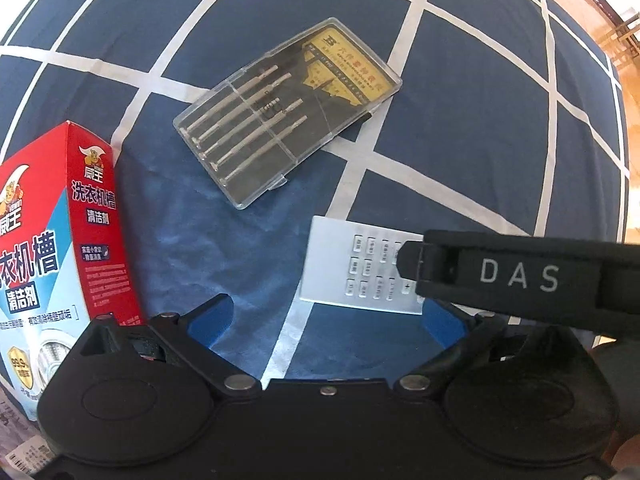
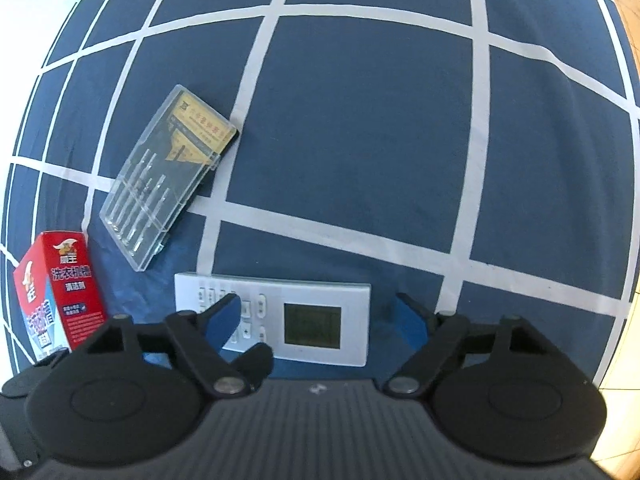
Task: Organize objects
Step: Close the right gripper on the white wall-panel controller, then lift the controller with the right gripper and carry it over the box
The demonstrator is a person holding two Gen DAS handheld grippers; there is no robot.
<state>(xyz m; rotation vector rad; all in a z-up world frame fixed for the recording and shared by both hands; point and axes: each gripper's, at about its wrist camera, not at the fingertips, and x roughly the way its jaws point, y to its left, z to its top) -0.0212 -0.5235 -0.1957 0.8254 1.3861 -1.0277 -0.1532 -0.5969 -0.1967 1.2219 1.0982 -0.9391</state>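
right tongs (image 2: 316,320): spread, straddling the white remote control (image 2: 272,318) lengthwise; left pad over the keypad end, right pad just off the screen end; no pinch visible yet
left tongs (image 1: 332,316): spread wide, nothing between the pads, hovering over the keypad end of the same remote, which lies flat on the blue checked cloth (image 2: 360,140)
risk, slip: remote is thin and flat; pads closing on its short ends could ride over the top face and skate off instead of gripping
risk, tilt: left pad seems to sit above the buttons, not at the edge; a squeeze from there would likely press keys or tip the remote
risk, collision: both tongs crowd one object; the right finger (image 1: 500,276) crosses the left camera's view, so contact is possible
risk, neighbours: red detergent box (image 2: 60,296) stands upright just beside the left tongs, easily knocked over
count, remotes: one
count, screwdriver cases (image 2: 168,180): one, clear, near the remote, not touching
count, detergent boxes: one
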